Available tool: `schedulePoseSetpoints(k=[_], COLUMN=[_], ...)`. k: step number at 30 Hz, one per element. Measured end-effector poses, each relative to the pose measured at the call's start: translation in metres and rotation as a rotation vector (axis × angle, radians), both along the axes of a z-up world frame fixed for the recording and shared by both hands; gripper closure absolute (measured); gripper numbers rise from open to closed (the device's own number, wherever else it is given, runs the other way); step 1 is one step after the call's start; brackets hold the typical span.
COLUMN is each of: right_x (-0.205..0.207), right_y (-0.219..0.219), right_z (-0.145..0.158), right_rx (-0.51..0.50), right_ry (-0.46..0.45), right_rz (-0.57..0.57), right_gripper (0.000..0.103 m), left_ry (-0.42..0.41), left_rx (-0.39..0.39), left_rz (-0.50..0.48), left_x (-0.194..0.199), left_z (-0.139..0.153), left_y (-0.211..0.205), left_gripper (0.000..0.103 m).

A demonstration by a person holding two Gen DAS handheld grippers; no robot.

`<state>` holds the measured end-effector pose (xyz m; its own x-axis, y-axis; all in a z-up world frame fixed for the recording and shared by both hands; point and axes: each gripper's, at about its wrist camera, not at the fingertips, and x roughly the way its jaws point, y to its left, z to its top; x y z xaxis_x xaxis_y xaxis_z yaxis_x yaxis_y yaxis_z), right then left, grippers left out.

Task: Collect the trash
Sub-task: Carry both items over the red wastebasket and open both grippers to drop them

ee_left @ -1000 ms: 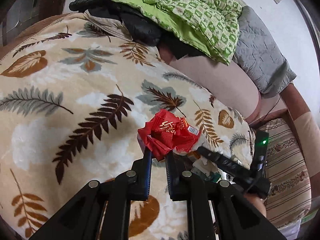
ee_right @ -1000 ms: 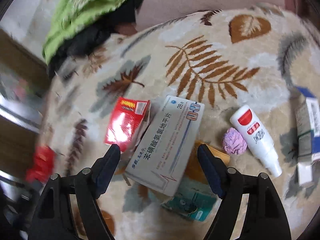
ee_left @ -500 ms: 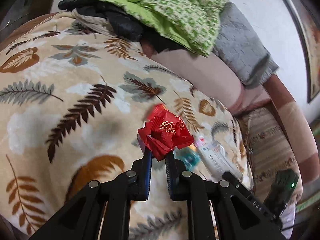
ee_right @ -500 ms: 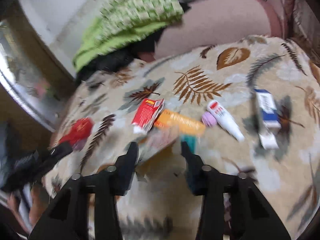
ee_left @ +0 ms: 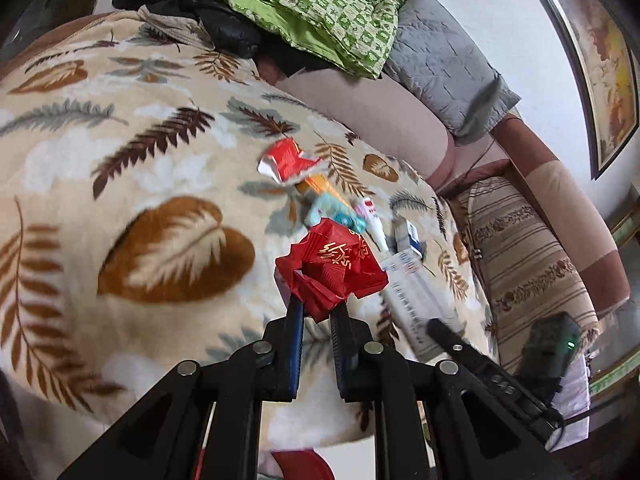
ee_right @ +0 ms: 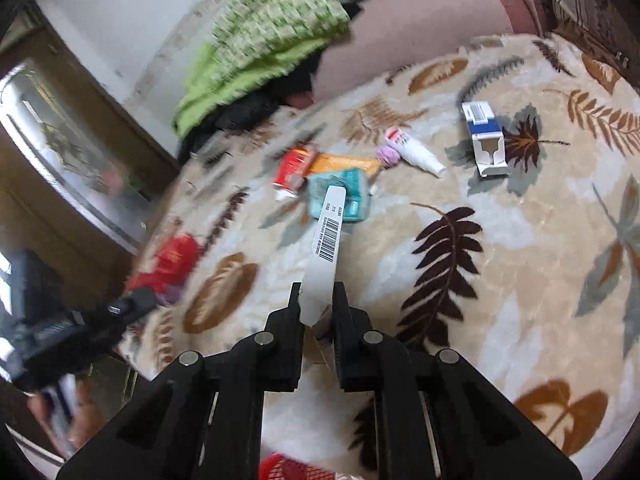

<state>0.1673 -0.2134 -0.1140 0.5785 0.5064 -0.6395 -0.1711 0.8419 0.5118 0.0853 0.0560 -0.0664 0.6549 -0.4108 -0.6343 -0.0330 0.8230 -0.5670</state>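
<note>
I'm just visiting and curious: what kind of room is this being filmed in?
Probably a home living room: a sofa under a leaf-print blanket, folded green bedding on its backrest, and a framed picture on the wall.

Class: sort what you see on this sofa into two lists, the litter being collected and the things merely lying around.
Trash:
crumpled red wrapper, in left gripper
white box, in right gripper
red packet
teal box
blue-white carton

Lying about:
leaf blanket
green quilt

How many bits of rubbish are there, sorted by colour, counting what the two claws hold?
Red: 2, crumpled wrapper, flat box
White: 3, long box, tube, blue-striped carton
Orange: 1, packet
Teal: 1, pack
Pink: 1, ball
Total: 8
</note>
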Motion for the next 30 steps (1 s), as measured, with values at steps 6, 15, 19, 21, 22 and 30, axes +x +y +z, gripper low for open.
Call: schedulePoseSetpoints(k=[6, 15, 19, 21, 22, 30], right_x=[-0.076, -0.177, -0.216, -0.229, -0.236, -0.265], right_y=[-0.008, -0.017, -0.017, -0.017, -0.016, -0.009], right_z=[0.033, 0.066, 0.071, 0.070, 0.070, 0.062], right_rx=[0.028, -0.006, -0.003, -0.024, -0.042, -0.065], right_ry=[-0.166, -0.354, -0.369, -0.366, -0.361, -0.314], right_rz=[0.020, -0.014, -0.001, 0.001, 0.001, 0.027], right_gripper=[0.091, 0.091, 0.091, 0.091, 0.091, 0.091], left_ry=[-0.062, -0.164, -0.144, -0.124, -0.122, -0.166], left_rx=[0.009, 0.061, 0.083, 0.083, 0.085, 0.132], left_rz=[-0.003, -0.049, -0.039, -0.030, -0.020, -0.020], left_x=[-0.037, -0.103, -0.138, -0.153, -0.162, -0.216], left_z=[0.007, 0.015, 0.007, 0.005, 0.006, 0.013], left_y=[-0.010, -0.025, -0.023, -0.021, -0.020, -0.032], left_gripper=[0.092, 0.091, 0.091, 0.091, 0.091, 0.091])
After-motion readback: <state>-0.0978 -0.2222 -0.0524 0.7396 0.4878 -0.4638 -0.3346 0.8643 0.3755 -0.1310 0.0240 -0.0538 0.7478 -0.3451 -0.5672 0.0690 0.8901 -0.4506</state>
